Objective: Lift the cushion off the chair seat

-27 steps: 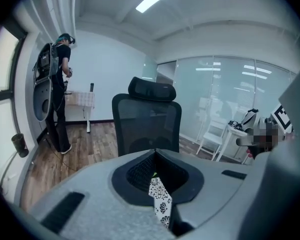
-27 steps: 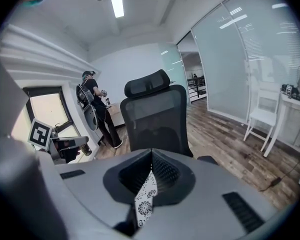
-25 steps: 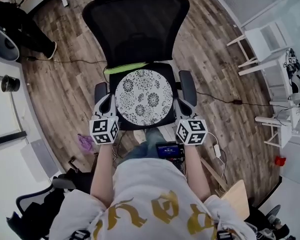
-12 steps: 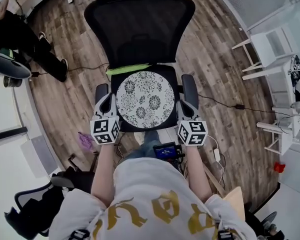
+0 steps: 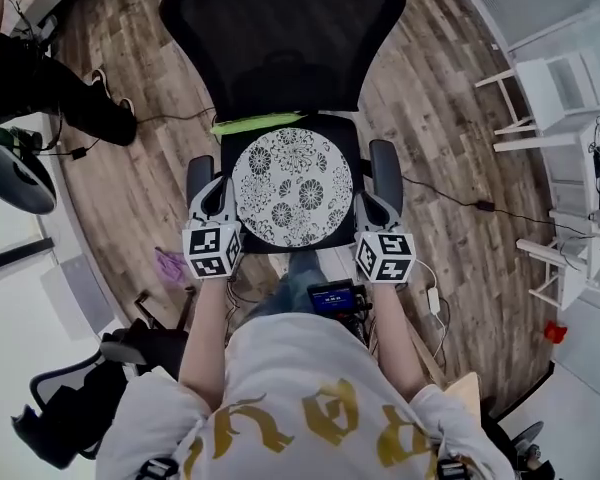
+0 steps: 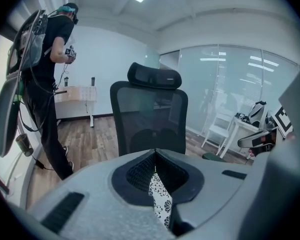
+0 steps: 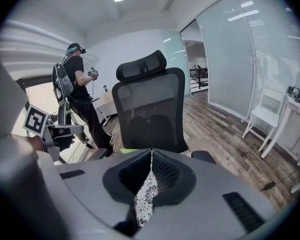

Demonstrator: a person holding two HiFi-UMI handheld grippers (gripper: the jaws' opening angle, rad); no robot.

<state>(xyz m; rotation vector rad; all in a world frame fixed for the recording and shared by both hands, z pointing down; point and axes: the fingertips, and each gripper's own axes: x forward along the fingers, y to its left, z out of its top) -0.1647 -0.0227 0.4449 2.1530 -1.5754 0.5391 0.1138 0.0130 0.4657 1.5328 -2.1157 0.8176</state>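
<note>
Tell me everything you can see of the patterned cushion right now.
The round white cushion with black flower print looks like soft fabric. It lies flat over the black chair seat, covering most of it. The left tool is shut on its left edge, the right tool on its right edge. Whether it touches the seat cannot be told.

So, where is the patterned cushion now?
In the head view, centre: the cushion is over the chair seat, its side edges pinched by the left gripper and the right gripper.
</note>
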